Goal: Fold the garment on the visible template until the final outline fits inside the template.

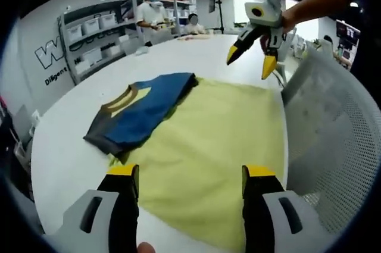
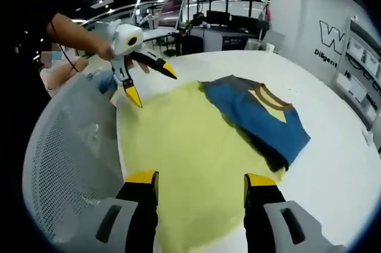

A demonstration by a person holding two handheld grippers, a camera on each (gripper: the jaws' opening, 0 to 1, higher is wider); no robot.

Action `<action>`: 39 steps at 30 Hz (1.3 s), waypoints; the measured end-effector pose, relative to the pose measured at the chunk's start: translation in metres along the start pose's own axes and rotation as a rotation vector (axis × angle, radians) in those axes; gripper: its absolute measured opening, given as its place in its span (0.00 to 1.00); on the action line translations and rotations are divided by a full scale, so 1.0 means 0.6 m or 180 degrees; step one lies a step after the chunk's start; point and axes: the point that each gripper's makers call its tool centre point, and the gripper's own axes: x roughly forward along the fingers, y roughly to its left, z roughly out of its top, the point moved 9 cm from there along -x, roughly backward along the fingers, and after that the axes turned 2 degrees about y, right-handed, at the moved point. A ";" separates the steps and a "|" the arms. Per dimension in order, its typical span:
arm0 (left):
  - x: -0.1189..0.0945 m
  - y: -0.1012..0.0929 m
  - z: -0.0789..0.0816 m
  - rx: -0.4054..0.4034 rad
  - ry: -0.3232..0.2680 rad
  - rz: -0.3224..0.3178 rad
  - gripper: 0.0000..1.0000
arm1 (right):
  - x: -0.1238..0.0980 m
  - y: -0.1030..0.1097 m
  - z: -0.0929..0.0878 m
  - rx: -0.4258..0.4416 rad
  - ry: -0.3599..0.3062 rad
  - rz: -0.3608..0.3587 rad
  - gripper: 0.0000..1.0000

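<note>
Both grippers, left (image 1: pixel 190 172) and right (image 2: pixel 201 181), are hovering spread over a yellow template (image 1: pixel 208 146); folded shirt (image 1: pixel 140 113) is lying across its edge

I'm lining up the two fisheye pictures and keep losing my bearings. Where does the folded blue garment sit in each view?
Left gripper view: blue garment lies left of centre, on the left edge of the yellow template.
Right gripper view: blue garment lies right of centre, on the template's right edge.
Shared landmark: the white mesh chair back.
</note>
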 end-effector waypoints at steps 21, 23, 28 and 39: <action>0.022 0.040 0.022 -0.0462 0.0002 0.0284 0.50 | 0.089 -0.107 0.086 -0.0250 -0.0067 0.0079 0.39; 0.027 0.045 0.023 -0.0510 -0.0002 0.0314 0.48 | 0.098 -0.112 0.089 -0.0293 -0.0037 0.0091 0.38; 0.044 0.057 0.027 -0.0612 0.0027 0.0399 0.42 | 0.128 -0.131 0.100 -0.0319 -0.0023 0.0073 0.30; 0.059 0.070 0.030 -0.0703 0.0097 0.0556 0.33 | 0.185 -0.170 0.131 -0.0341 0.0069 0.0099 0.24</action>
